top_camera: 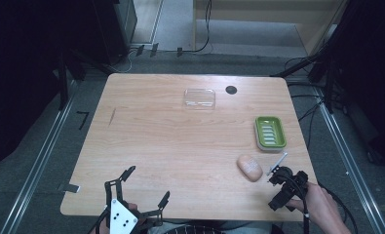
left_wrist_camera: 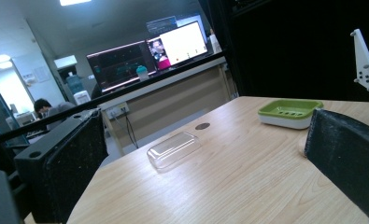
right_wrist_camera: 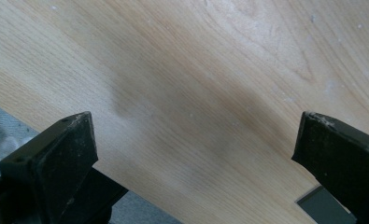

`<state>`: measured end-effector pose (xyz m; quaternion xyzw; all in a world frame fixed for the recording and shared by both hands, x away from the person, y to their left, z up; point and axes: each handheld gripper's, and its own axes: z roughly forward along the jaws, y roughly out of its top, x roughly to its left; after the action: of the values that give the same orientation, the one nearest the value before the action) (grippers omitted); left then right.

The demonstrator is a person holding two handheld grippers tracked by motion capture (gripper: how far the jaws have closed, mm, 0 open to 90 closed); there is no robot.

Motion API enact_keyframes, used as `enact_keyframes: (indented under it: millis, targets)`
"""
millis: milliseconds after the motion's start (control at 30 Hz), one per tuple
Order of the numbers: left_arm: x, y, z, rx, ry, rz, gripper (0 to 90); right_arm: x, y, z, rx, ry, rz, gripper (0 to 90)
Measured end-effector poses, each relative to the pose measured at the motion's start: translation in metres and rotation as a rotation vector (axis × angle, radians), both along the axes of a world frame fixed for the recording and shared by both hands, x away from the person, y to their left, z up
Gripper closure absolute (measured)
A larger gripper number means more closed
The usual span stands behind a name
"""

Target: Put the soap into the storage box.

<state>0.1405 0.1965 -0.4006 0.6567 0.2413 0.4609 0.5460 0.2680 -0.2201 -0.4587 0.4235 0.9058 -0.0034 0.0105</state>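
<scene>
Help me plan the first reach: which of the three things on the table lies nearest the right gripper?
The peach soap bar, just beside the right gripper; the green dish and clear lid lie farther back.

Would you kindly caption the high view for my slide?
Two open handheld grippers, left and right, hover near a peach oval soap on a wooden table.

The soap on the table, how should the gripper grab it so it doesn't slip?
Probably across its narrow middle. The soap lies flat, an oval whose long way runs slantwise beside the right gripper. So come straight down from above, with one jaw on each long side. Its rounded ends would likely squirt out. The jaws stand open with nothing between them.
</scene>
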Motion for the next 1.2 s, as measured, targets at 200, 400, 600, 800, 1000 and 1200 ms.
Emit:
enact_keyframes:
  millis: [200, 400, 600, 800, 1000, 1200]
  targets:
    - [0.0, 0.001, 0.0, -0.004, -0.003, 0.0, 0.0, -0.001, 0.004, 0.003, -0.009, 0.003, 0.012, 0.0]
    - [0.0, 0.0, 0.0, -0.002, -0.004, -0.002, 0.0, -0.002, 0.006, 0.005, -0.009, -0.004, 0.015, 0.0]
    - [0.0, 0.0, 0.0, -0.001, -0.005, -0.001, 0.0, 0.001, 0.009, 0.008, -0.008, -0.001, 0.023, 0.0]
    - [-0.001, 0.0, 0.0, 0.003, -0.004, -0.003, 0.0, 0.002, 0.013, 0.012, -0.006, -0.011, 0.034, 0.0]
    - [0.0, 0.0, 0.0, -0.001, -0.006, -0.003, 0.0, 0.006, 0.022, 0.016, -0.012, -0.018, 0.047, 0.0]
    - [0.0, 0.0, 0.0, 0.0, -0.005, -0.005, 0.0, 0.014, 0.036, 0.021, -0.005, -0.035, 0.068, 0.0]
